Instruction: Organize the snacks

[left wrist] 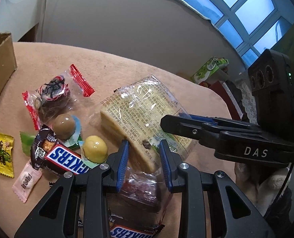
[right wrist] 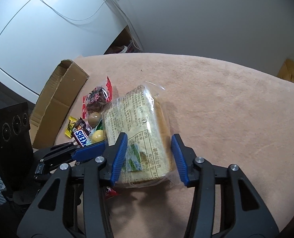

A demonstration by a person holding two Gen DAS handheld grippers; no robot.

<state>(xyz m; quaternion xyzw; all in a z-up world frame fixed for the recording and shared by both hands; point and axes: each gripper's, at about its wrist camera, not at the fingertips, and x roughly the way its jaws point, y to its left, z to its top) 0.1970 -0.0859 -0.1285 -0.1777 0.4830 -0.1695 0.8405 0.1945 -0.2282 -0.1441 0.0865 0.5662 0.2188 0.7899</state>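
Straddling the wrapped cake slice [right wrist: 139,138] from opposite sides, both grippers are spread wide and holding nothing: the right gripper [right wrist: 149,157] has a blue pad on either side of the slice's near end, and the left gripper [left wrist: 145,163] frames its other end, with a gap showing between pads and wrapper in each view. The likeliest trouble, as I judge it, is the loose, glossy film: if the pads close on plastic alone and not on the cake inside, the slice could slide out or swing once lifted. Squeezing hard enough to stop that may crush the soft sponge. The two tools also sit very close together over the slice, so a careless closing could knock one against the other. Just left of the slice lies a crowd of smaller sweets, including a chocolate bar [left wrist: 67,159], a yellow ball [left wrist: 95,148] and a brown ball [left wrist: 64,124]; dragging the slice sideways could scatter them. The slice itself is pale yellow with a browner crust edge, sealed in clear film printed with small text, lying flat on the pink cloth [right wrist: 226,109]. A cardboard box [right wrist: 61,97] stands beyond the sweets, farther left of the slice.
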